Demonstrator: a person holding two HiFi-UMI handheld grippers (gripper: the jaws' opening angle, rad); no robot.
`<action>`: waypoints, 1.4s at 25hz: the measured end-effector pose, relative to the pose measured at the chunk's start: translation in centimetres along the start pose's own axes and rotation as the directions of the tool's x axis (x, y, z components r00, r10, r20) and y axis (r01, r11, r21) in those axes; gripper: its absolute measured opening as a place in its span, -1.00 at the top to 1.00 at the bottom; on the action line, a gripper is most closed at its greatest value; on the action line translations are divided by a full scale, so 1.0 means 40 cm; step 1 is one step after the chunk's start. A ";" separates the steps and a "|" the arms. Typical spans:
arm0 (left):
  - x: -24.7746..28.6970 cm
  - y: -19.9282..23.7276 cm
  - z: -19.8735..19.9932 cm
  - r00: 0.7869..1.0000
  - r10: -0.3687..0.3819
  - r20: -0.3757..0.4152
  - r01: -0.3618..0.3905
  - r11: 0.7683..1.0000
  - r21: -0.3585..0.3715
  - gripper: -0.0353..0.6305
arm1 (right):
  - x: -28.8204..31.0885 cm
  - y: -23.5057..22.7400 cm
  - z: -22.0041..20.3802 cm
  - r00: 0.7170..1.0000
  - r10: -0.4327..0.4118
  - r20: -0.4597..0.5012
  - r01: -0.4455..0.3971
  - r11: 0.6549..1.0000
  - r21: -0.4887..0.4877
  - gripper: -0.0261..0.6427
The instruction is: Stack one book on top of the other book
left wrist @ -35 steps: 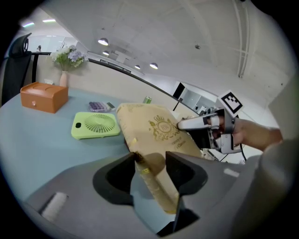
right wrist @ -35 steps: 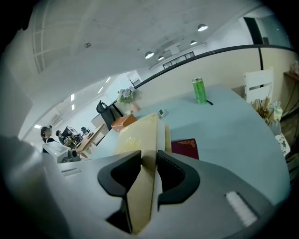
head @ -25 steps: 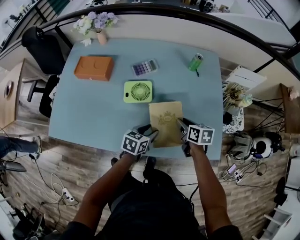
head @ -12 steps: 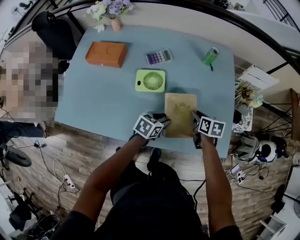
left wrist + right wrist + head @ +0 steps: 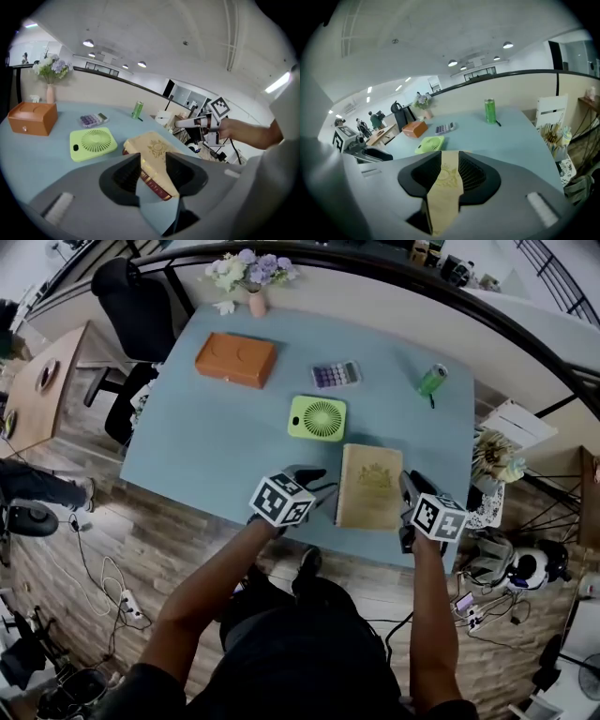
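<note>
One tan book (image 5: 372, 486) with a gold emblem and a red spine is visible near the blue table's (image 5: 202, 451) front edge, its near end past the edge. My left gripper (image 5: 323, 491) grips its left side and my right gripper (image 5: 409, 486) its right side. In the left gripper view the book (image 5: 152, 146) runs between the left gripper's (image 5: 152, 161) jaws, which have just been closing on the spine edge. In the right gripper view the cover (image 5: 443, 197) fills the gap of my right gripper (image 5: 450, 164). I see no second book.
Just beyond the book lies a green fan (image 5: 317, 418). Farther back are a calculator (image 5: 336, 375), an orange box (image 5: 235, 358), a green can (image 5: 431, 381) and a vase of flowers (image 5: 255, 277). A black chair (image 5: 141, 315) stands at the table's left.
Both grippers have risen a little with the book held between them. The head camera has shifted, so the table and everything on it sit further right in the picture.
</note>
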State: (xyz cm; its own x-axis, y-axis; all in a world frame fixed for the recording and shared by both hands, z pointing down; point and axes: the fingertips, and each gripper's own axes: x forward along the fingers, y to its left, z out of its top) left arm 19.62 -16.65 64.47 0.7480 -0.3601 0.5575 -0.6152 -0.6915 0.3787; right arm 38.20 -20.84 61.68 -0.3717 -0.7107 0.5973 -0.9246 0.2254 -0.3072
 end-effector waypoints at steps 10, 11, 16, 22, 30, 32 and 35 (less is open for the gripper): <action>-0.320 -0.028 0.170 0.968 0.067 0.242 -0.093 0.991 0.099 0.24 | -0.204 0.263 0.237 0.941 0.243 0.238 -0.207 0.964 -0.164 0.59; -0.354 -0.031 0.184 0.962 0.075 0.264 -0.106 0.988 0.108 0.24 | -0.228 0.288 0.261 0.929 0.264 0.259 -0.221 0.958 -0.185 0.59; -0.522 -0.055 0.232 0.918 0.117 0.379 -0.172 0.978 0.114 0.24 | -0.349 0.423 0.358 0.859 0.386 0.335 -0.305 0.913 -0.272 0.59; -0.700 -0.078 0.236 0.848 0.204 0.489 -0.288 0.952 0.102 0.24 | -0.446 0.550 0.391 0.809 0.503 0.305 -0.389 0.846 -0.364 0.74; -0.866 -0.109 0.214 0.765 0.294 0.574 -0.400 0.914 0.066 0.26 | -0.538 0.642 0.405 0.766 0.563 0.308 -0.408 0.798 -0.443 0.74; -0.896 -0.119 0.212 0.747 0.314 0.586 -0.425 0.903 0.058 0.26 | -0.549 0.655 0.405 0.760 0.573 0.308 -0.411 0.790 -0.455 0.76; -0.928 -0.130 0.204 0.727 0.338 0.597 -0.457 0.888 0.054 0.26 | -0.560 0.668 0.407 0.754 0.581 0.305 -0.415 0.782 -0.465 0.77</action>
State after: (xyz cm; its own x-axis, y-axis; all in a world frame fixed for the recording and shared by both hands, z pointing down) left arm -2.90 -4.79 35.77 0.4850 -0.8696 0.0924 -0.8745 -0.4834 0.0411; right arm 23.17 -9.75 28.03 -0.7924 -0.6083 0.0460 -0.6078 0.7809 -0.1440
